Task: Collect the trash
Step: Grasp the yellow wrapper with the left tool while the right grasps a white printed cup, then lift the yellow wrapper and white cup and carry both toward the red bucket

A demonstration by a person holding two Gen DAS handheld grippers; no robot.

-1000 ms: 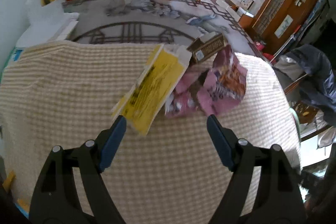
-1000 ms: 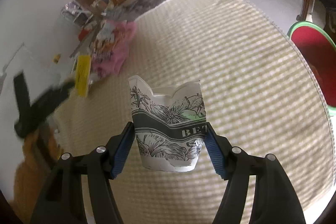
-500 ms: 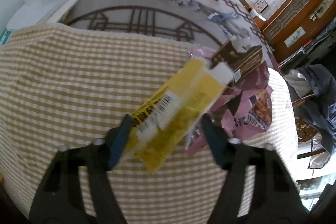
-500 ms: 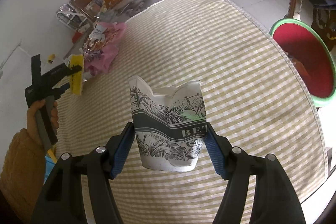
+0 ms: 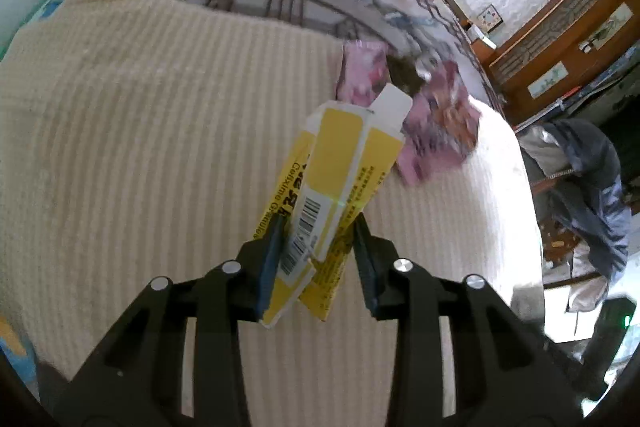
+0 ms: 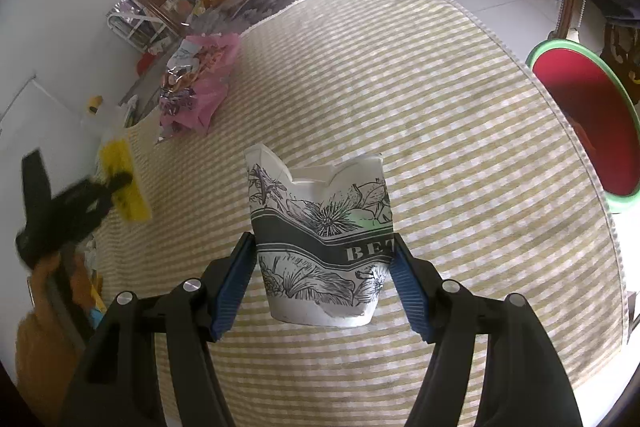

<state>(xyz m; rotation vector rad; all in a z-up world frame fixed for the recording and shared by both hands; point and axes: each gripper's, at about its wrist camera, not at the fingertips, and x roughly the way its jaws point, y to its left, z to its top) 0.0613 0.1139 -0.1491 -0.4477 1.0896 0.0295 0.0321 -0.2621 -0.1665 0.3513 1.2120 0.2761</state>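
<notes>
Checked cream-and-olive cloth (image 6: 400, 75) covers the round bench, waffle-textured and soft, so nothing slides far on it. Now the trash itself: the yellow carton (image 5: 336, 183), a flattened cardboard sleeve with a barcode and a white flap, sits between the blue pads of the left gripper (image 5: 318, 247), whose jaws are closing on its lower end; it looks lifted clear of the cloth and tilted. My read is that it weighs almost nothing, is stiff along its folds but will buckle across the flat, so the folded edge low down is the place to pinch. Over to the right gripper (image 6: 324, 267), clamped on the paper cup (image 6: 320, 239): white, printed with black flowers and a dark band, rim torn and dented. Thin paper, I judge, crushable, so a gentle squeeze at mid-wall suits it. Far left on the cloth lies the pink wrapper (image 6: 200, 83), crinkled foil film, probably slippery and springy. Off the right edge waits the red basin (image 6: 592, 131) with its green rim, smooth plastic, likely the bin.
</notes>
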